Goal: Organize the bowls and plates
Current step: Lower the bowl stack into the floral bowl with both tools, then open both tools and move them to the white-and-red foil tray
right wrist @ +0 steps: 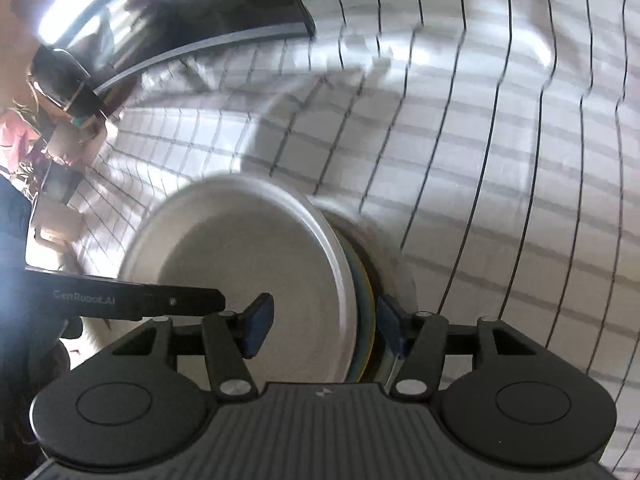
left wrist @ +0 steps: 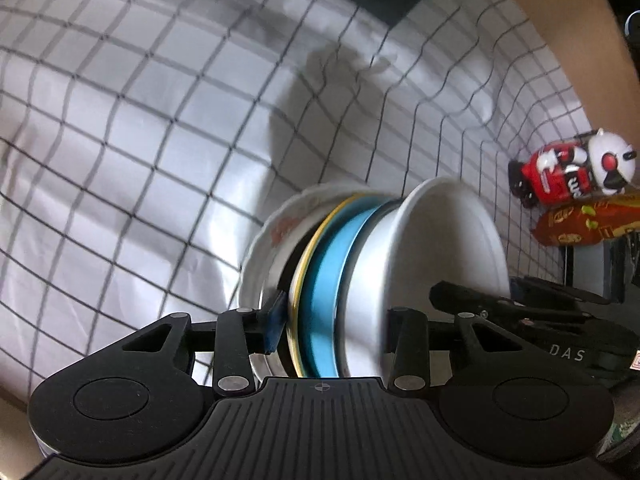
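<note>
"DAS" marks the right gripper; the left gripper apparently reads "GenRobot.AI".

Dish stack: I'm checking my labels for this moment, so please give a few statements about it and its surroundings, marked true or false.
1. The stack includes a blue dish. True.
2. The cloth behind it is plain. False: it is white with a black grid.
3. A red and white toy shows at the right edge of the left wrist view. True.
4. The white bowl at the stack's end holds food. False: it is empty.
5. The right gripper has one pad on either side of the stack. True.
</note>
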A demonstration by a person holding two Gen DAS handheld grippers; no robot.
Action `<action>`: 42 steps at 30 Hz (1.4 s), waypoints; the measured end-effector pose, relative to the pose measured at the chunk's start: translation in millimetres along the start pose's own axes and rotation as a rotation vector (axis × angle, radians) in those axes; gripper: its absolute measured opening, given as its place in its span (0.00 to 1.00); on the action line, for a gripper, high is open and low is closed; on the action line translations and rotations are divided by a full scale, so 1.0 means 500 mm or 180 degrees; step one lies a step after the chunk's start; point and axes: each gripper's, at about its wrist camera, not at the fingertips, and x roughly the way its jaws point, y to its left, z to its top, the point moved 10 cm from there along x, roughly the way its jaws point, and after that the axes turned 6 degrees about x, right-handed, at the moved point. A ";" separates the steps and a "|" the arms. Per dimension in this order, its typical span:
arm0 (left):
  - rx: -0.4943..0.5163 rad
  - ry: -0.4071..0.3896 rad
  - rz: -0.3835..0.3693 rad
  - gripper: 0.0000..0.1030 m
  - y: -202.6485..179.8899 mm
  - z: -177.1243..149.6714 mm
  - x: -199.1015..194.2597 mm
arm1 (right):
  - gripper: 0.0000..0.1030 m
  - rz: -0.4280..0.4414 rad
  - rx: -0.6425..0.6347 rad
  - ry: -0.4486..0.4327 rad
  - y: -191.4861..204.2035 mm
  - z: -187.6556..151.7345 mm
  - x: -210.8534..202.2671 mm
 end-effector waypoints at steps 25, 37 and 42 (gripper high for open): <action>0.0102 -0.0206 0.0167 0.26 -0.008 0.006 -0.033 | 0.56 0.0080 0.0137 -0.0157 0.002 0.003 -0.023; 0.0166 -0.0326 0.0089 0.26 -0.043 0.027 -0.056 | 0.55 0.0336 0.0158 -0.0250 0.013 0.001 -0.046; 0.0062 -0.0295 0.0112 0.26 -0.024 0.021 -0.051 | 0.55 0.0379 0.0103 -0.0285 0.024 -0.001 -0.052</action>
